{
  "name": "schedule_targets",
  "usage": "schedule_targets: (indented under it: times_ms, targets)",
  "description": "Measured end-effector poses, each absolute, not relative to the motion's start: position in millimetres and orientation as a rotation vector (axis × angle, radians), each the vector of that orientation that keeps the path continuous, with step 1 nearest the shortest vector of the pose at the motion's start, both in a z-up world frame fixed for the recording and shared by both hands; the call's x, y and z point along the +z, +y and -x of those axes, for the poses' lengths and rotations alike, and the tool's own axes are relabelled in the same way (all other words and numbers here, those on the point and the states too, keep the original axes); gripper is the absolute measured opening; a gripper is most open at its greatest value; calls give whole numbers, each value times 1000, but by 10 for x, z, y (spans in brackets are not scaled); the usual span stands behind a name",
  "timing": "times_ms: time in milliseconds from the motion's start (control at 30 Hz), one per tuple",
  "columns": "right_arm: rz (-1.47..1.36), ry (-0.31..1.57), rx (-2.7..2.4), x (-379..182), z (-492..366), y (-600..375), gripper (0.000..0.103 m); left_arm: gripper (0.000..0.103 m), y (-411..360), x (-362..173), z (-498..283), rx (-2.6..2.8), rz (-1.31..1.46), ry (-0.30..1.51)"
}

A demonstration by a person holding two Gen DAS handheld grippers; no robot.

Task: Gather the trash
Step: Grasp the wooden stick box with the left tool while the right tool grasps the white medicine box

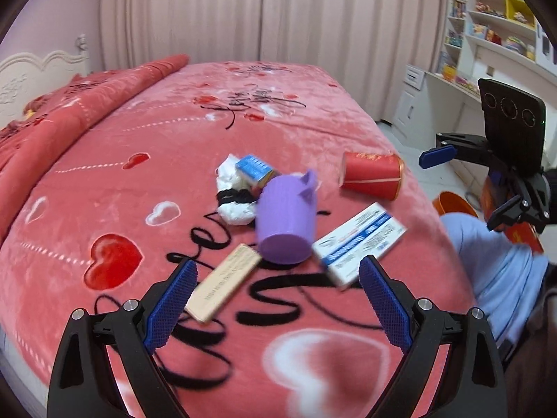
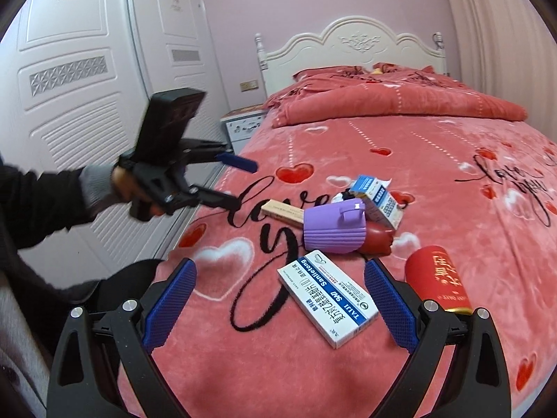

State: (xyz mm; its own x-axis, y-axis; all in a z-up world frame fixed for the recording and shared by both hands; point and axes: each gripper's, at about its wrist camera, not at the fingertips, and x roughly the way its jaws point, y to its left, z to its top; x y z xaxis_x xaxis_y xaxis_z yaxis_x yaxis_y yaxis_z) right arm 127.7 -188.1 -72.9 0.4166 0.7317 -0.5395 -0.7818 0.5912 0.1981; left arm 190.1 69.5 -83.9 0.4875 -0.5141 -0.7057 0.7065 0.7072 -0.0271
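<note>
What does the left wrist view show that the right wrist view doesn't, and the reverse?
Only the left wrist view: the white crumpled bag, orange bin and toy shelves. Only the right wrist view: the wardrobe, nightstand and a dark red item behind the purple cup. Both show the cup, white-blue medicine box, red can, tan box and both open claws.

The left wrist view looks low across the bed point(image 1: 146, 160) toward the far curtains point(image 1: 264, 14). The right wrist view faces the headboard point(image 2: 351, 48) from the foot. Both share the near purple cup point(image 1: 285, 219) point(image 2: 334, 230).
</note>
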Motion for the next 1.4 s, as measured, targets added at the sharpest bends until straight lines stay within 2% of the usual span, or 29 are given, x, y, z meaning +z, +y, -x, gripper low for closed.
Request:
schedule_targets:
  times_ms: [233,333,500,600,733,1300,1400]
  targets:
    - [118,698,950,-1075,-1535,-1790,95,93,828,-1141,-2248,-825,-311,789]
    - [131,712,950,-1171,-1605,-1766,95,77,823,-1307,-2330,-879,-343,828]
    - [143,741,947,-1300,-1672,-1744,95,77,807,-1502,-2436,-939,-387,852]
    - [151,753,944,-1354,-1692,-1732,95,67,836,-1575,-2501,-966,-376,867]
    - [164,765,941,-1394,-1732,-1721,95,30,897,-1529,-2482,-1019,-328,864]
    - [225,781,967,-1470,-1847,-1762,95,29,564,-1340,-1687,-1132,-289,865]
    - [248,815,976,-1539,-1891,-1731,82,29,543,-1362,-1661,-1124,-276,881]
